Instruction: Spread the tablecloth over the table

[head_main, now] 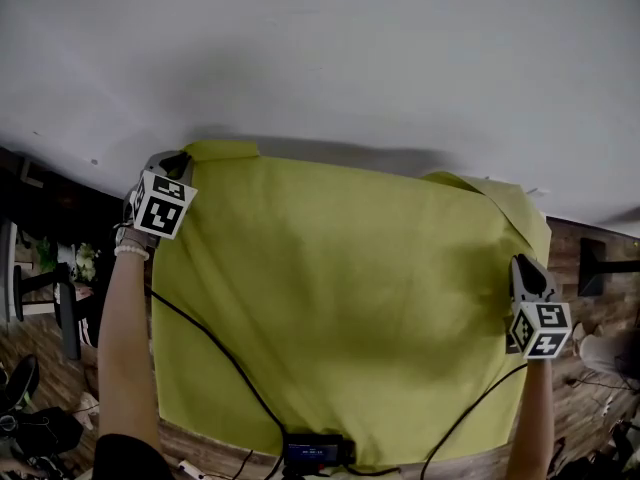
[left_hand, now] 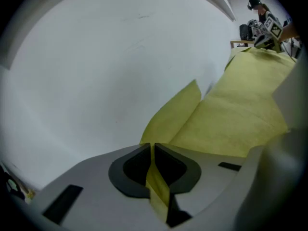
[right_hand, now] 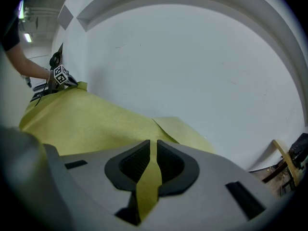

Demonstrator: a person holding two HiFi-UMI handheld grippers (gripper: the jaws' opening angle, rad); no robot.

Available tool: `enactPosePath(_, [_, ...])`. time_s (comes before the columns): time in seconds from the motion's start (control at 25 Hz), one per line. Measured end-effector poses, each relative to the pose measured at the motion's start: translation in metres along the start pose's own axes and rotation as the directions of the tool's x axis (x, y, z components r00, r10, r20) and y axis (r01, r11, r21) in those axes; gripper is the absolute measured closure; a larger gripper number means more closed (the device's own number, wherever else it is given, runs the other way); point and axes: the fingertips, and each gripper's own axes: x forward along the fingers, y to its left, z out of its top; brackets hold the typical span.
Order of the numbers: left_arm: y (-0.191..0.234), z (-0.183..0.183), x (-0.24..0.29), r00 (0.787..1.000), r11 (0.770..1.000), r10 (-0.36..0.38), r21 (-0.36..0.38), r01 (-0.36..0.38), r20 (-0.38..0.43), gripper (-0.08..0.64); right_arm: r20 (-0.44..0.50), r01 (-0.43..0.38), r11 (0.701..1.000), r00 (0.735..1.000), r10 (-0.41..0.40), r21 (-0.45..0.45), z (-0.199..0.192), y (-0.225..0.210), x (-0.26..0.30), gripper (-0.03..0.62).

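Yellow-green tablecloth (head_main: 340, 308) on table (head_main: 320, 58) | left tool (left_hand: 151, 148) pinching it | right tool (right_hand: 153, 147) pinching it

Head cam looks steeply down on the tablecloth (head_main: 340, 308) and white table (head_main: 320, 58). Each gripper cam rides low, right behind its jaws, looking across the cloth: the left one catches the right gripper (left_hand: 266, 32) far off, the right one the left gripper (right_hand: 61, 77).
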Motion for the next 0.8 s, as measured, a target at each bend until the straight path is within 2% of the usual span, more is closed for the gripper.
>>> enactPosePath(0.2, [0.036, -0.001, 0.012, 0.991, 0.988, 0.132, -0.073, -0.134, -0.025, 0.52, -0.012, 0.042, 0.999, 0.999, -0.042, -0.02, -0.005, -0.008, -0.002, 0.529])
enactPosePath(0.32, [0.054, -0.019, 0.004, 0.976, 0.967, 0.205, -0.14, -0.213, -0.072, 0.518, -0.026, 0.052, 0.998, 0.998, -0.053, -0.042, -0.009, -0.017, 0.0, 0.529])
enactPosePath(0.4, [0.056, -0.031, -0.002, 0.971, 0.952, 0.224, -0.196, -0.237, -0.087, 0.497, -0.051, 0.039, 0.997, 0.998, -0.042, -0.063, -0.016, -0.021, 0.001, 0.528])
enactPosePath(0.56, [0.056, -0.039, -0.018, 0.97, 0.917, 0.238, -0.317, -0.242, -0.051, 0.497, -0.117, 0.053, 0.991, 0.991, -0.067, -0.124, -0.034, -0.032, 0.013, 0.528])
enactPosePath(0.68, [0.045, -0.029, -0.031, 0.973, 0.924, 0.229, -0.314, -0.218, -0.001, 0.497, -0.129, 0.055, 0.99, 0.989, -0.072, -0.132, -0.035, -0.045, 0.025, 0.506])
enactPosePath(0.76, [0.038, -0.02, -0.038, 0.975, 0.929, 0.221, -0.312, -0.199, 0.035, 0.497, -0.116, 0.065, 0.994, 0.99, -0.074, -0.086, -0.031, -0.058, 0.029, 0.445])
enactPosePath(0.8, [0.034, -0.017, -0.041, 0.975, 0.93, 0.216, -0.314, -0.189, 0.05, 0.497, -0.102, 0.087, 0.995, 0.991, -0.091, -0.044, -0.029, -0.067, 0.029, 0.394])
